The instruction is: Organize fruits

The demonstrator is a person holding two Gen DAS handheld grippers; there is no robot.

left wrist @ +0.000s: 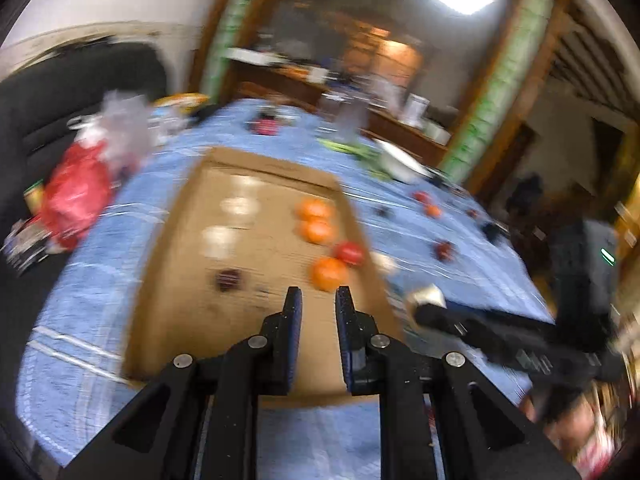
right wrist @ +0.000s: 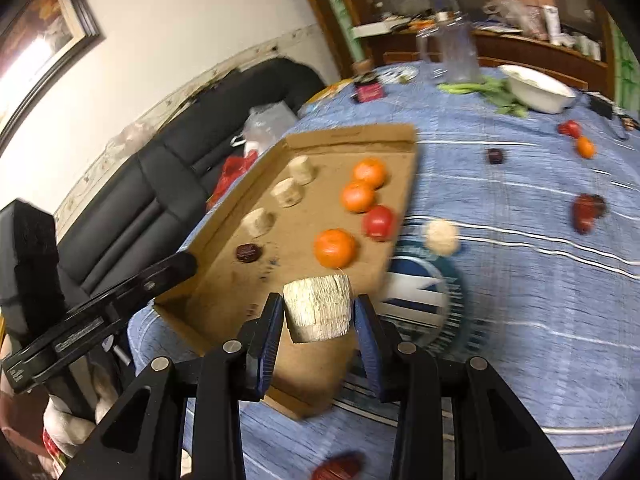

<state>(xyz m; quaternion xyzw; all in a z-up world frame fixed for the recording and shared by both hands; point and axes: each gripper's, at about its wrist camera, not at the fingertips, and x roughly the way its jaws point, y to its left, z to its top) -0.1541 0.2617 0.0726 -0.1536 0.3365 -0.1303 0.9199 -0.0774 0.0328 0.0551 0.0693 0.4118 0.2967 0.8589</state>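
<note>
A cardboard tray (left wrist: 188, 240) (right wrist: 400, 136) lies on the blue tablecloth. It holds three oranges (right wrist: 335, 248), a red fruit (right wrist: 379, 222), a dark date (right wrist: 248, 253) and three pale cork-like pieces (right wrist: 260, 222). My right gripper (right wrist: 318, 312) is shut on a pale ribbed piece (right wrist: 318, 310) above the tray's near right part; it also shows in the left wrist view (left wrist: 428, 300). My left gripper (left wrist: 318, 300) is open and empty above the tray's near edge, just short of an orange (left wrist: 329, 273).
Loose on the cloth right of the tray: a pale round piece (right wrist: 441, 236), red fruits (right wrist: 586, 210) (right wrist: 570, 128), a small orange (right wrist: 585, 147), a dark fruit (right wrist: 496, 156). A white bowl (right wrist: 538, 88), greens, a glass jug (right wrist: 456, 52) stand far. Black sofa (right wrist: 180, 152) left.
</note>
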